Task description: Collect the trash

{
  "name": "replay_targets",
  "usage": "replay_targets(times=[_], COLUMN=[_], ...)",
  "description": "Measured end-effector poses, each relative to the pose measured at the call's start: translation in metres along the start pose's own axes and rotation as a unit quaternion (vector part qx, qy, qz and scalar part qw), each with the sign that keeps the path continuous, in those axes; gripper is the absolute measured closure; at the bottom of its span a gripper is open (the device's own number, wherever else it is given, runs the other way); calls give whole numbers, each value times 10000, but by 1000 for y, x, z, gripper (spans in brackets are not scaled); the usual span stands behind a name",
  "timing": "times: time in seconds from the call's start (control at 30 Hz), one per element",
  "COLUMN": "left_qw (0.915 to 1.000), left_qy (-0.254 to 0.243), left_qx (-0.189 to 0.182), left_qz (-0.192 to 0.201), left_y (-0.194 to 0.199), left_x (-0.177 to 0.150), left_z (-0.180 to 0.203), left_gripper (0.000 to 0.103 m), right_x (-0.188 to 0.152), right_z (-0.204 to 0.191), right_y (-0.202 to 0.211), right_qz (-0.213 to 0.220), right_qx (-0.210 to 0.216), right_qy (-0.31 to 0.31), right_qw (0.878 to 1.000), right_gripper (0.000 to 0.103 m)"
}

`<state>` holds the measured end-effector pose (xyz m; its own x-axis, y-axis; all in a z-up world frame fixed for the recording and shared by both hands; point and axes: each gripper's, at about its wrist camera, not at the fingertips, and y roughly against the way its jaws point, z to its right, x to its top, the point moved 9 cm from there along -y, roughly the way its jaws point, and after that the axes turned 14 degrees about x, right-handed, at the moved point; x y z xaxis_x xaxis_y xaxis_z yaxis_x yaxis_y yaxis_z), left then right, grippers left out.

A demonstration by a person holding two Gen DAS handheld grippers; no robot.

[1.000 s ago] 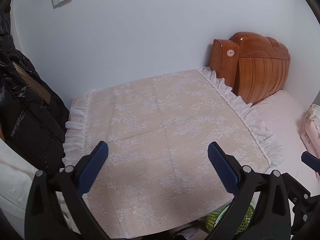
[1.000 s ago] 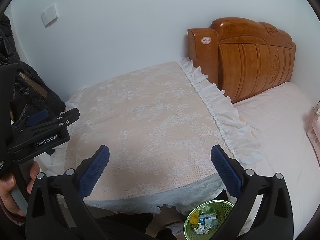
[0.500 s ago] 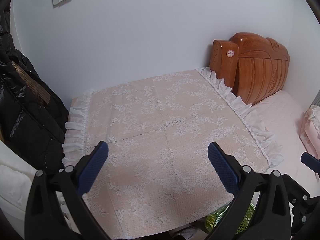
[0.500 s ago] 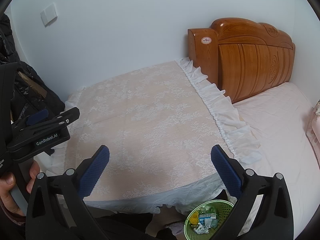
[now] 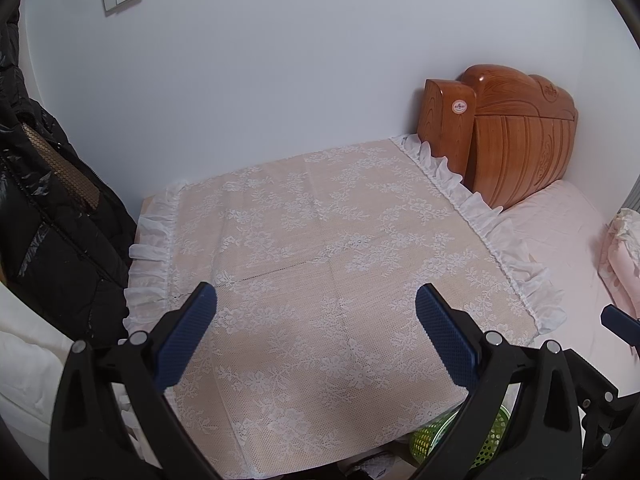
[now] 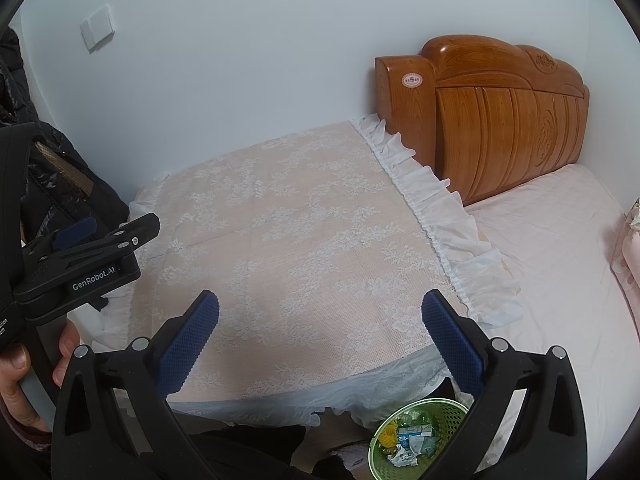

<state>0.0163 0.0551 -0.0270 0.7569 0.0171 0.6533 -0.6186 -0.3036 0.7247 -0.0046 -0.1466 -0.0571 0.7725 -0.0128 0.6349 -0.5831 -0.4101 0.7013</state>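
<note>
A green mesh trash basket stands on the floor below the table's front edge, with crumpled wrappers and paper inside. Its rim also peeks out in the left wrist view. My right gripper is open and empty, held above the front of the lace-covered table. My left gripper is open and empty above the same table; it also shows at the left of the right wrist view. No loose trash shows on the cloth.
A wooden headboard stands at the back right with a pink-sheeted bed below it. A black puffer jacket hangs at the left. The wall is close behind the table.
Both grippers stay open and nearly still. The left wrist view has tilted up very slightly.
</note>
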Motion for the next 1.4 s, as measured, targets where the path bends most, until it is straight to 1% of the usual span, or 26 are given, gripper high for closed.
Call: replay_targets(times=[1.4], left_qw=[9999], left_qy=[-38], left_qx=[-101], left_qz=[-120], left_y=[-15], left_x=[0], left_z=[2], left_gripper=[8], right_x=[-2], right_z=[8], right_y=[-3], right_qz=[-99], right_qx=[-39], right_qy=[-17], right_qw=[9999], right_gripper=[2])
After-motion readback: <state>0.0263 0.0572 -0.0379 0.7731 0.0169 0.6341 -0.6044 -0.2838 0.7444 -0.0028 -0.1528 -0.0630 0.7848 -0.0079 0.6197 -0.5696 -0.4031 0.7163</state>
